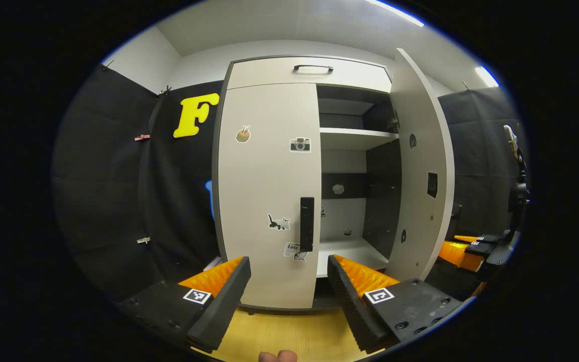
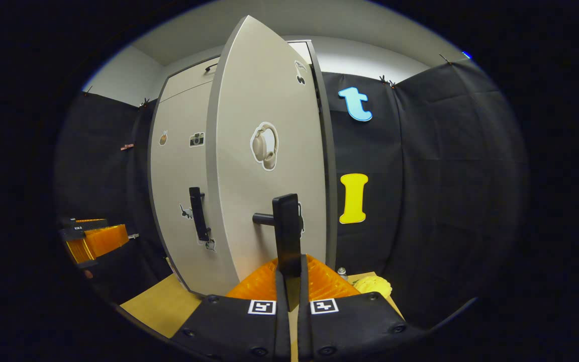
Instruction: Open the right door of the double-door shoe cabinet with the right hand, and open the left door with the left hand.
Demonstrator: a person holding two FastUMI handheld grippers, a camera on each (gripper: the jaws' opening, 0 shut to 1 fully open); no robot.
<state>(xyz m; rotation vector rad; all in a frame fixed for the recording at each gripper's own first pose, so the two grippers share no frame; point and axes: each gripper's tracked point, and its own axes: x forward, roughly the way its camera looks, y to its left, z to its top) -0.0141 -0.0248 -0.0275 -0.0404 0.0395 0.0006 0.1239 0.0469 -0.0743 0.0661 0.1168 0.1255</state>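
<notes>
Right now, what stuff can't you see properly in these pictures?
- Behind the closed left door, left gripper view: that half of the cabinet's inside is hidden.
- Small bits on the bottom shelf, left gripper view: too tiny to name.
- Yellow thing on the floor, right gripper view: partly hidden by the right hand-held gripper.
- Right door's handle, right gripper view: its lower end is hidden between the gripper's fingers.

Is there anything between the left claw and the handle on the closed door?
Nothing. In the left gripper view, the open left claw faces the left door's handle with a bare gap between them.
</notes>
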